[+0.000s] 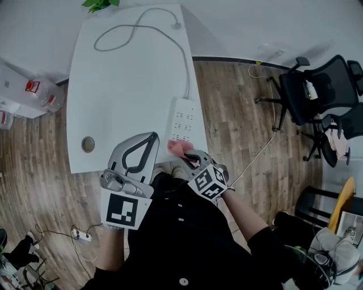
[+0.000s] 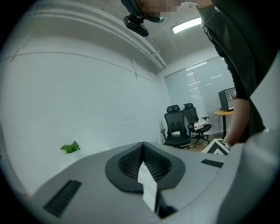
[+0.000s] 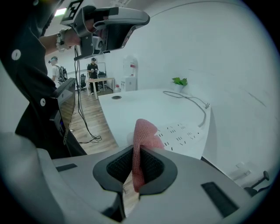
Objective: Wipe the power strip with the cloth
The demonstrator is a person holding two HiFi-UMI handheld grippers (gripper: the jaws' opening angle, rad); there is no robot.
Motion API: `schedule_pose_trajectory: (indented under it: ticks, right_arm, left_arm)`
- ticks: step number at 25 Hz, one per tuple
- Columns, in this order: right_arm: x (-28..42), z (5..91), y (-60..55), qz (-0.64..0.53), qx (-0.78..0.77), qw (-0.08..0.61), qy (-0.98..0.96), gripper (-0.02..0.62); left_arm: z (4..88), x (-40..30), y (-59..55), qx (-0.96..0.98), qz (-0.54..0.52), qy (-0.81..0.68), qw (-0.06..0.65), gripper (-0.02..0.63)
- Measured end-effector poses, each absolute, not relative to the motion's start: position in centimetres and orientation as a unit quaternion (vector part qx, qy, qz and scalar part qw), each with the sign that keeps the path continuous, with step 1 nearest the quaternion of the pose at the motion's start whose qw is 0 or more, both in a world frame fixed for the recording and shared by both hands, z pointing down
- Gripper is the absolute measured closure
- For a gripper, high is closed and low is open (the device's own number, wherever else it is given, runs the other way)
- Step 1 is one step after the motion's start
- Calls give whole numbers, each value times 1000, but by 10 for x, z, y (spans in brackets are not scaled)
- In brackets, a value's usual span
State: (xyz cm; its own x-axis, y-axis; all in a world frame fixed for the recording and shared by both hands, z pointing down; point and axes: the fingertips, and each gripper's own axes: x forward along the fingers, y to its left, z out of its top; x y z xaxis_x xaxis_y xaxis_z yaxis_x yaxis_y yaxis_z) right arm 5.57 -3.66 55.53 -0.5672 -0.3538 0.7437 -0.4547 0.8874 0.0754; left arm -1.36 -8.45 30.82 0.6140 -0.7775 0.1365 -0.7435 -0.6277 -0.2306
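Fingers of right gripper (image 3: 133, 152) clamp bunched pink cloth (image 3: 145, 131) near white power strip (image 1: 184, 119); left gripper (image 2: 143, 148) fingers together, empty.

Pink cloth (image 1: 177, 148), white power strip (image 1: 184, 119)

The power strip (image 1: 182, 120) lies on the right of the desk (image 1: 113, 85).
Its cable (image 1: 142, 28) loops behind it toward a plant (image 1: 99, 4), apparently at the far edge. The cloth (image 1: 179, 148), between the right tongs (image 1: 187, 154), is at the strip's near end, with the left tongs (image 1: 152, 137) just left of it.
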Motion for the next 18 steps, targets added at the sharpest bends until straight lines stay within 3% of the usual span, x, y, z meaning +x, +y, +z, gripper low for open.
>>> schedule_pose_trajectory:
  ticks: [18]
  right_arm:
    - [95, 486, -130, -12, 314, 368, -875, 538]
  left_arm:
    - [305, -23, -83, -877, -115, 460, 73, 595]
